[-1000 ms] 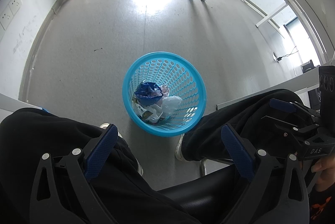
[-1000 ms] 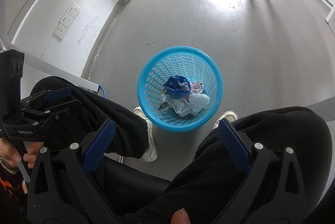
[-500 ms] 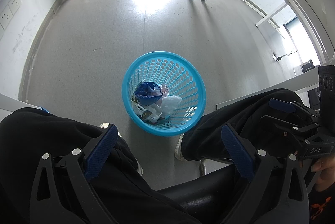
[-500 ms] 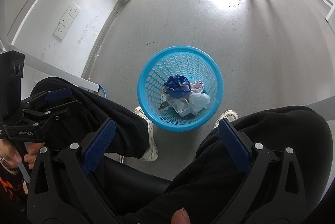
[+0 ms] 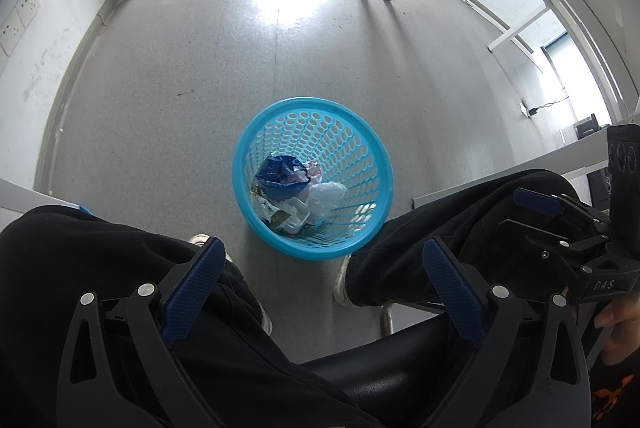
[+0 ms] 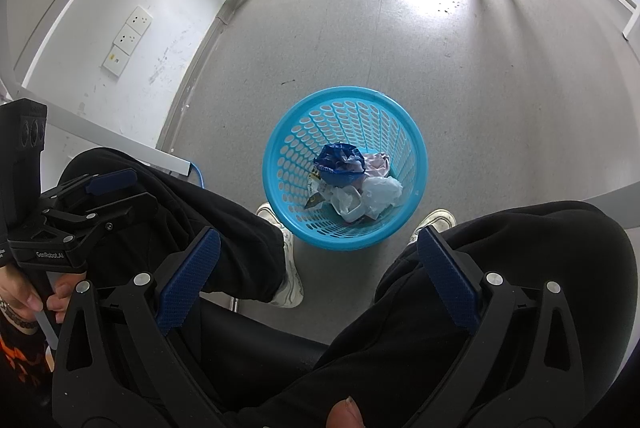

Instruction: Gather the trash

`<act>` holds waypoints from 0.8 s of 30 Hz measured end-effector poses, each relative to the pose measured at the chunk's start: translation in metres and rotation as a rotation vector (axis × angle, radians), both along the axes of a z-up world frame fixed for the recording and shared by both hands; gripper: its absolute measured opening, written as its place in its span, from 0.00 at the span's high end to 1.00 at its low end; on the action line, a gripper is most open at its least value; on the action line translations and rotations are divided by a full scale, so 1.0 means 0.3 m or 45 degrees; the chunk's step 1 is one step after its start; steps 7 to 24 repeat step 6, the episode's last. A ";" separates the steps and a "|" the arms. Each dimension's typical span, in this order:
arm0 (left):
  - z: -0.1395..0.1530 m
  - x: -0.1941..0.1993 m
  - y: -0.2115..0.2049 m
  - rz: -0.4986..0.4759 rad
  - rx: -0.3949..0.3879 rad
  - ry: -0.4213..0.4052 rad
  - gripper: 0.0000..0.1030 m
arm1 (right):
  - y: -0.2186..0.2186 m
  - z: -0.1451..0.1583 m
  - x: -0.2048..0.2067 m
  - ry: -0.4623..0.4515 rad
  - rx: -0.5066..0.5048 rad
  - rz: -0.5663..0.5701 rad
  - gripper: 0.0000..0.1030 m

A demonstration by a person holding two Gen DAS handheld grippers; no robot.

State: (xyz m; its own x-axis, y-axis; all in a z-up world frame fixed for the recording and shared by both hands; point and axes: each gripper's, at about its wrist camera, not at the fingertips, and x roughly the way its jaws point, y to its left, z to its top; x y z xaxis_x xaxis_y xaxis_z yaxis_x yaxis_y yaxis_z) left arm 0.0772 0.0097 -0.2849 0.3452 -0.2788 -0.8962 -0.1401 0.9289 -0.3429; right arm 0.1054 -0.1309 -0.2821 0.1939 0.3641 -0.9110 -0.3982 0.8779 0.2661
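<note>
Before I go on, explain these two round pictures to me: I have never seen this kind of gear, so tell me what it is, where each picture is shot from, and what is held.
There is no robot here. A seated person holds a hand tool with two jaws in each hand, and each tool carries a wide-angle camera looking along its fingers.

One picture is from the left gripper, the other from the right gripper. The blue pads at the bottom of each are that tool's own fingertips. Both stand wide open, holding nothing.

Each view also catches the other tool at its edge, over the person's black trousers.

On the grey floor, between the feet, stands a blue basket holding crumpled trash: a dark blue wrapper and pale plastic.
</note>
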 end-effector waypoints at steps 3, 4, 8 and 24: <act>-0.013 -0.004 -0.013 -0.004 0.007 0.008 0.06 | 0.002 0.000 -0.003 0.001 0.000 0.000 0.08; -0.017 -0.006 -0.015 -0.001 0.009 0.014 0.06 | 0.001 0.000 -0.002 0.001 0.000 0.000 0.08; -0.019 -0.007 -0.017 -0.001 0.008 0.015 0.06 | 0.001 0.000 -0.003 0.001 0.000 0.000 0.08; -0.019 -0.007 -0.017 -0.001 0.008 0.015 0.06 | 0.001 0.000 -0.003 0.001 0.000 0.000 0.08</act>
